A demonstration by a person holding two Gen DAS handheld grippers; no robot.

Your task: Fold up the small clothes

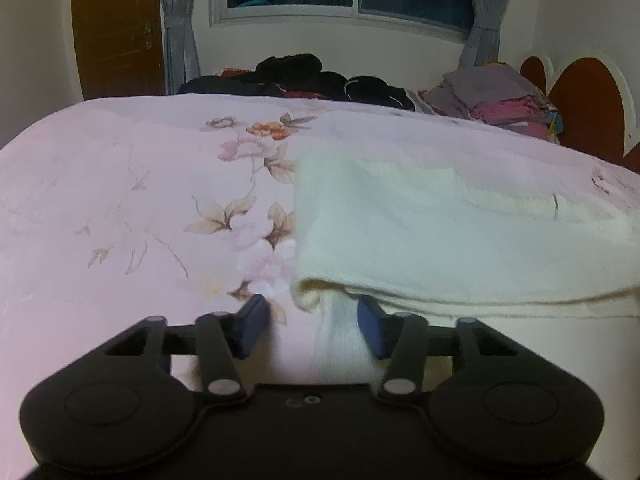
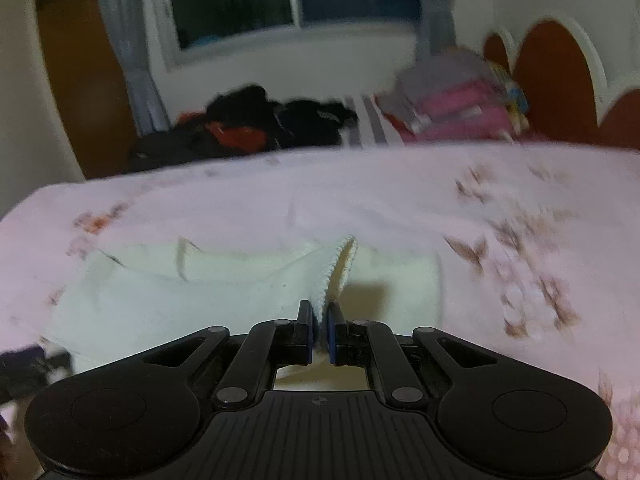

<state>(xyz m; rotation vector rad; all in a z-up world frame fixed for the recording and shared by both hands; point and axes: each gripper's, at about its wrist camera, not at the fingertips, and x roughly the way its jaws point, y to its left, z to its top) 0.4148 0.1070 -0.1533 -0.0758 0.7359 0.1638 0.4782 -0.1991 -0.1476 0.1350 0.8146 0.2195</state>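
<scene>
A cream knitted garment [image 1: 440, 232] lies folded over on the pink floral blanket [image 1: 120, 200]. In the left wrist view its near left corner hangs over a white ribbed edge [image 1: 340, 344] that runs between my left gripper's [image 1: 312, 330] jaws. Those jaws stand apart: the right pad touches the ribbed cloth and the left pad is clear of it. In the right wrist view my right gripper [image 2: 320, 332] is shut on a ribbed hem of the cream garment [image 2: 160, 300] and holds it lifted into a peak above the rest of the cloth.
A heap of dark clothes [image 1: 304, 76] lies at the bed's far side under the window. A stack of folded grey and pink laundry [image 1: 500, 100] sits at the far right beside the brown headboard [image 1: 588, 104]. A blurred dark object [image 2: 32, 360] shows at the right wrist view's lower left.
</scene>
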